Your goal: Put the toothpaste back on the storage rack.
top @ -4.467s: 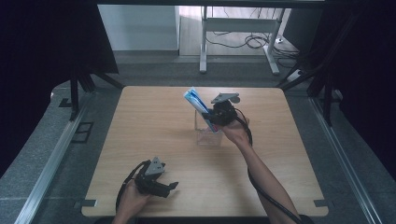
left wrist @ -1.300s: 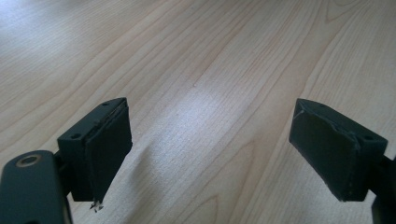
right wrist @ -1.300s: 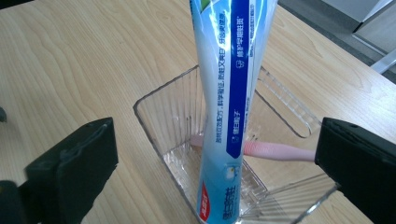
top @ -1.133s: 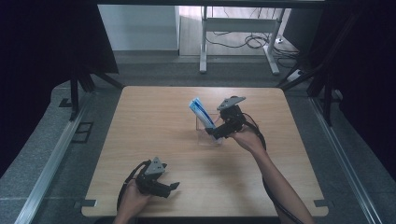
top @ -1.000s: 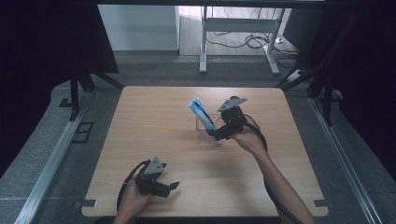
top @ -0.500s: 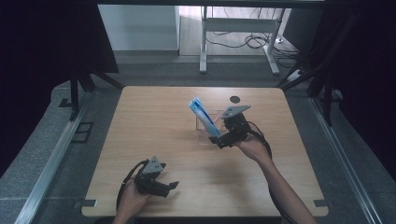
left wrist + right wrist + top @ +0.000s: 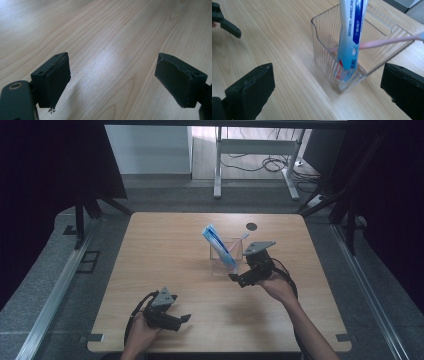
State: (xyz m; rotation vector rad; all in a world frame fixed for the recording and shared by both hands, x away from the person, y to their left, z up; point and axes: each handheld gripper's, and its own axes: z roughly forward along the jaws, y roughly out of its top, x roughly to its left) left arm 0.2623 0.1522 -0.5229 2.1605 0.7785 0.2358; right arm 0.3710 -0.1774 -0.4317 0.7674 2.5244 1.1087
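Right gripper [image 7: 239, 280] back from holder [image 7: 226, 260]; toothpaste [image 7: 350, 35] inside

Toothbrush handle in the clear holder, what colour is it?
Pink: the toothbrush leans across the clear ribbed holder behind the toothpaste tube; clearest in the right gripper view.

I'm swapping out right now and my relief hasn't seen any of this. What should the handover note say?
Right tool: open, empty, just short of the clear holder, jaws to either side of it without touching.
Left tool: open, empty, low over the table near the person's edge.
Things: toothpaste tube stands leaning in the holder; pink toothbrush lies slanted inside, head over the rim.
Done: both items are in the holder, nothing held.
Left: probably nothing beyond moving the right tool clear without nudging the holder.
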